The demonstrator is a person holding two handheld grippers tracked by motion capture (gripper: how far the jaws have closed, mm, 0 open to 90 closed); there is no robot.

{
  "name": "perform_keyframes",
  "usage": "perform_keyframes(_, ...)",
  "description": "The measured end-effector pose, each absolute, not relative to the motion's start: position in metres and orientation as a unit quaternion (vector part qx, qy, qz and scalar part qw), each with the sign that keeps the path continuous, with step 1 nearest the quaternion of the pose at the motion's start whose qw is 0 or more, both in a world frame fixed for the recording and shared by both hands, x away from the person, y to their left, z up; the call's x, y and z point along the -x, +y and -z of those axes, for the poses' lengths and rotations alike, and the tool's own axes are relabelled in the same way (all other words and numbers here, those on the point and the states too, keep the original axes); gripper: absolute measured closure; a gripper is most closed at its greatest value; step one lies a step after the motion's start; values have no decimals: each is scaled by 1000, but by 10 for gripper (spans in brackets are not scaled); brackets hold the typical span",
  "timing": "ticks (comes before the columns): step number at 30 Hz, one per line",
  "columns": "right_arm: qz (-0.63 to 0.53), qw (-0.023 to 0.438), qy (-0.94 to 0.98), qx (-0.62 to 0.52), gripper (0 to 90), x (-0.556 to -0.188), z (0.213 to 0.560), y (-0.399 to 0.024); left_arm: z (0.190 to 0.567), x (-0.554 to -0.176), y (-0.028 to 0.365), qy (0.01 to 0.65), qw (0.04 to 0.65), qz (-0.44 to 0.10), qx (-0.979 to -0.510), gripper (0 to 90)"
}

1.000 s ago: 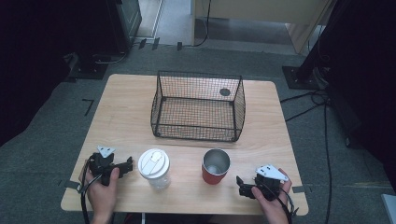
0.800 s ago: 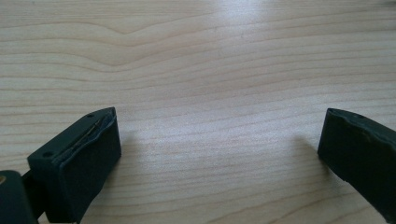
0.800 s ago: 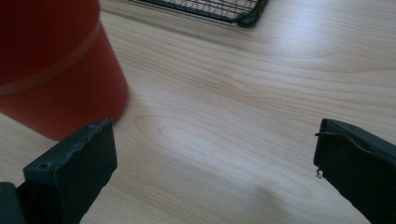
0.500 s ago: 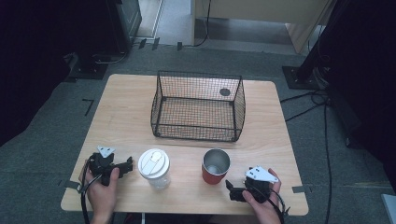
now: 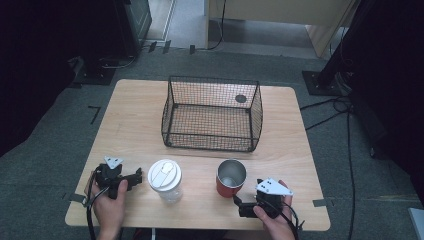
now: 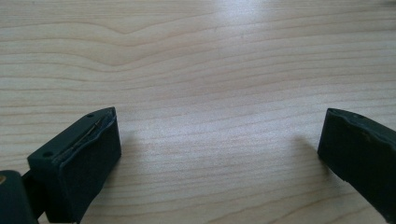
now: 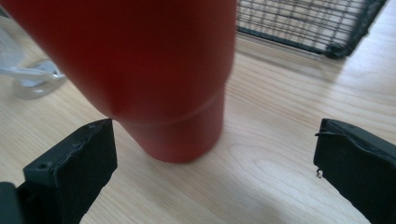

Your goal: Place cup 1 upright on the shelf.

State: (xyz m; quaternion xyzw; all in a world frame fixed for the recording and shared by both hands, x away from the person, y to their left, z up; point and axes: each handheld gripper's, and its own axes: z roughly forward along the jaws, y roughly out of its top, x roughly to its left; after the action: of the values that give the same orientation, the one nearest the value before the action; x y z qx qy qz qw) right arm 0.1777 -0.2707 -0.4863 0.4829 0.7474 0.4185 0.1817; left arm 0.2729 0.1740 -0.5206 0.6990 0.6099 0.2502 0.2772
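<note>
A red tumbler point(image 5: 231, 178) with a metal inside stands upright at the table's front right. My right gripper point(image 5: 240, 204) lies just in front and to the right of it, jaws pointing at its base. In the right gripper view the red tumbler point(image 7: 140, 70) looms close ahead of my right gripper point(image 7: 215, 172), which is open and apart from it. A clear cup with a white lid point(image 5: 164, 180) stands at the front left. My left gripper point(image 5: 136, 177) rests beside it, pointing at it. Bare wood lies between the wide-apart jaws of my left gripper point(image 6: 219, 154).
A black wire basket point(image 5: 212, 114) stands empty behind the two cups at the middle of the table point(image 5: 135, 115), and its corner point(image 7: 303, 23) appears past the tumbler. The clear cup's base point(image 7: 28, 79) is left of the tumbler. A dark round hole point(image 5: 241, 98) marks the tabletop behind the basket.
My right gripper has slid left along the front edge and turned toward the red tumbler's base. The left gripper, both cups and the basket have stayed put.
</note>
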Motion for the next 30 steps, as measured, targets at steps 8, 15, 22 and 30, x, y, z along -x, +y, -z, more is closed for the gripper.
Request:
perform_keyframes(8,-438,175,742,-476,0,-180,480,-258,521,-273,174,610,278,-251,-698,0)
perform_keyframes(15,-456,177,730,-477,44,-183,477,-245,521,-273,174,610,278,-251,-698,0)
perform_keyframes(22,-466,181,715,-489,41,-186,471,-240,521,-273,174,610,277,-251,-699,0)
perform_keyframes(30,-467,185,705,-501,31,-190,469,-233,521,-273,174,610,278,-251,-698,0)
